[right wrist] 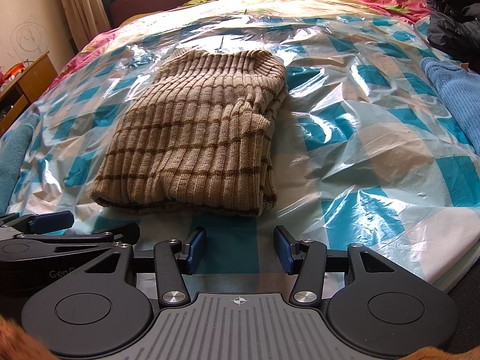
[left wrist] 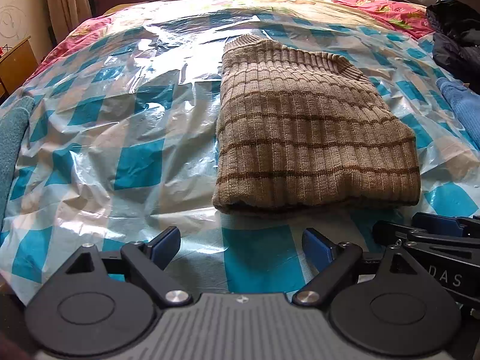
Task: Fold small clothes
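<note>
A tan ribbed sweater with brown stripes (left wrist: 312, 132) lies folded into a compact rectangle on the blue-and-white checked plastic sheet (left wrist: 120, 138) over the bed. It also shows in the right wrist view (right wrist: 195, 144). My left gripper (left wrist: 240, 247) is open and empty, just short of the sweater's near edge. My right gripper (right wrist: 240, 249) is open and empty, also just short of the near edge. The right gripper shows at the lower right of the left wrist view (left wrist: 435, 237); the left gripper shows at the lower left of the right wrist view (right wrist: 60, 228).
A blue knit garment (right wrist: 453, 90) lies at the right edge of the bed, dark clothes (right wrist: 453, 24) behind it. A teal towel (left wrist: 12, 144) lies at the left edge. A wooden desk (right wrist: 27, 81) stands to the left, a pink floral cover (left wrist: 384, 9) at the back.
</note>
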Motion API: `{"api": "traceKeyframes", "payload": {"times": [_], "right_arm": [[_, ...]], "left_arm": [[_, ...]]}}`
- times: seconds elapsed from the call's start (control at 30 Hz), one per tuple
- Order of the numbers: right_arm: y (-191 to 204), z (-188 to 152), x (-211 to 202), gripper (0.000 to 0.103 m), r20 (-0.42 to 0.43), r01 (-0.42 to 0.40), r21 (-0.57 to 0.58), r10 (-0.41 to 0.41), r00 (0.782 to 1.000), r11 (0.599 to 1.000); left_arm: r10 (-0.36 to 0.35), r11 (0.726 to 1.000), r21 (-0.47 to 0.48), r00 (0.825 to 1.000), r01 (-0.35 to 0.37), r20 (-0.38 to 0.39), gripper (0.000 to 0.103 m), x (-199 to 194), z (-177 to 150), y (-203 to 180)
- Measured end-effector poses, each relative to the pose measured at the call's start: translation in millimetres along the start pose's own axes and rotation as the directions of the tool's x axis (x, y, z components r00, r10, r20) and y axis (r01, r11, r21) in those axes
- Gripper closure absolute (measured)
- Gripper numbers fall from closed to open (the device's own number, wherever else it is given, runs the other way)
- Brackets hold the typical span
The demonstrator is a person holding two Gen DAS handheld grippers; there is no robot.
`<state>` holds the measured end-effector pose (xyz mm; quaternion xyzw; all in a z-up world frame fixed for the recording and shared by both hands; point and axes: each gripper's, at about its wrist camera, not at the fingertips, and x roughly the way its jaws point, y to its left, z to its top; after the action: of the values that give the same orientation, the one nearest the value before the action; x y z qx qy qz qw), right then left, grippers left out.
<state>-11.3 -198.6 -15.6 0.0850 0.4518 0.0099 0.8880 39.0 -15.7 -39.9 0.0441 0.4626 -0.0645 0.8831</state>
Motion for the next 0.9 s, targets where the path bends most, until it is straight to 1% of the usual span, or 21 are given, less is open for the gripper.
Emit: {"api": "traceKeyframes", "payload": {"times": [0.9], "right_arm": [[0.4,-0.2,-0.6,0.054,0.003,0.006,-0.012,-0.006,1.0,1.0]], "left_arm": [[0.004,1.0,-0.004,1.0,-0.004,0.002,0.013,-1.1,-0.8,-0.5]]}}
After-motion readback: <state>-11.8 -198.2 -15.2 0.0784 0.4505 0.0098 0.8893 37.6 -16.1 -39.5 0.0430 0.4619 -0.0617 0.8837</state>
